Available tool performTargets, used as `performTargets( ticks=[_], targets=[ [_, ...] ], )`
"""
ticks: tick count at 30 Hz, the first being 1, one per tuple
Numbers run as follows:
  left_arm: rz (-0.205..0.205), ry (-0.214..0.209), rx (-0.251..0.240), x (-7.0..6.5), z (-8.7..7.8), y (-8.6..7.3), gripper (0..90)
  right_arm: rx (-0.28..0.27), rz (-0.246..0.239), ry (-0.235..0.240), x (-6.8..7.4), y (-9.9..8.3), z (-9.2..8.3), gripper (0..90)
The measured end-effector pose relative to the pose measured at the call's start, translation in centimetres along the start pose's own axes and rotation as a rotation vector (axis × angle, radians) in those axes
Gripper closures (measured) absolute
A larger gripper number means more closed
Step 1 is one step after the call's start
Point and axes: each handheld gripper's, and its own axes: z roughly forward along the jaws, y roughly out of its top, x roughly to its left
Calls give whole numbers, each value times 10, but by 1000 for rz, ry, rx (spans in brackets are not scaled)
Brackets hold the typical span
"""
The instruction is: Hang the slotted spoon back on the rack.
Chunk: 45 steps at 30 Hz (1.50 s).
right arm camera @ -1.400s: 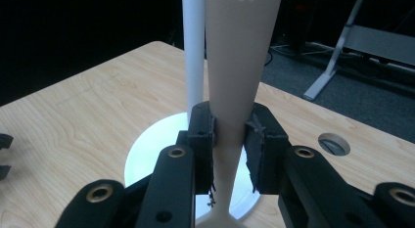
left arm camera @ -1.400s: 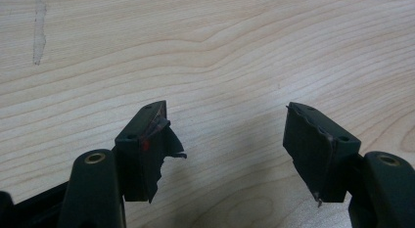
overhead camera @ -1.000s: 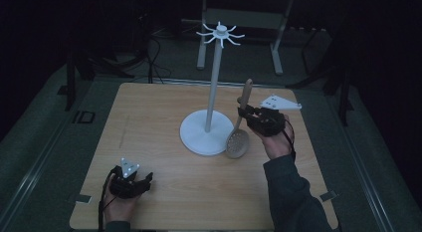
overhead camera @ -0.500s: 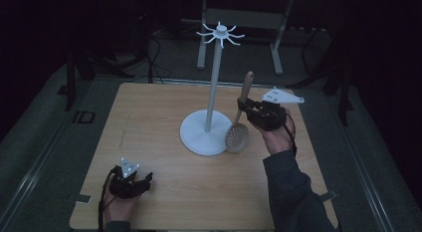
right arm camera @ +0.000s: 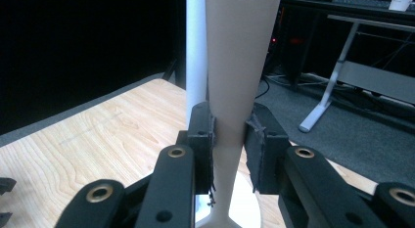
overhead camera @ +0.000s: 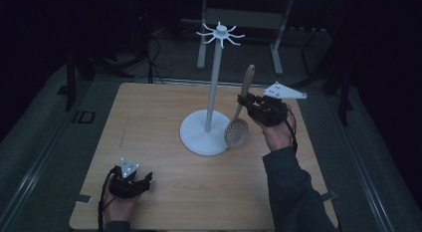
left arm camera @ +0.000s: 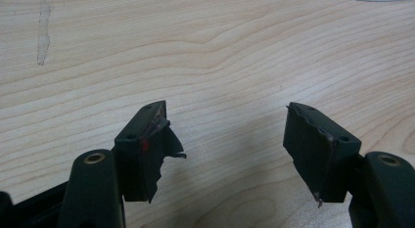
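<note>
The wooden slotted spoon (overhead camera: 240, 115) is clamped by its handle in the right gripper (overhead camera: 247, 103), beside the white stand (overhead camera: 211, 100); the left gripper (left arm camera: 225, 135) is spread, empty; handle marking seemingly unreadable

Both grippers are black with brass-ringed screw holes; the left gripper (left arm camera: 227, 154) has frayed pad edges and a red mark. The right gripper (right arm camera: 230, 140) carries a grey three-cornered plate and trailing cable. A dark sleeve (overhead camera: 291, 192) covers the right forearm.
</note>
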Motion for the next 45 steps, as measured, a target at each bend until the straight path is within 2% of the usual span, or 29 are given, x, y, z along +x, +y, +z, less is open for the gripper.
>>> performTargets(
  ticks=[31, 40, 45],
  targets=[
    [2, -4, 1, 0, 1, 1, 337, -29, -20, -13, 1, 29, 6, 744],
    [3, -6, 3, 0, 1, 1, 337, -25, -35, -13, 1, 40, 13, 744],
    [2, -6, 2, 0, 1, 1, 337, -24, -26, -11, 2, 45, 18, 743]
  ],
)
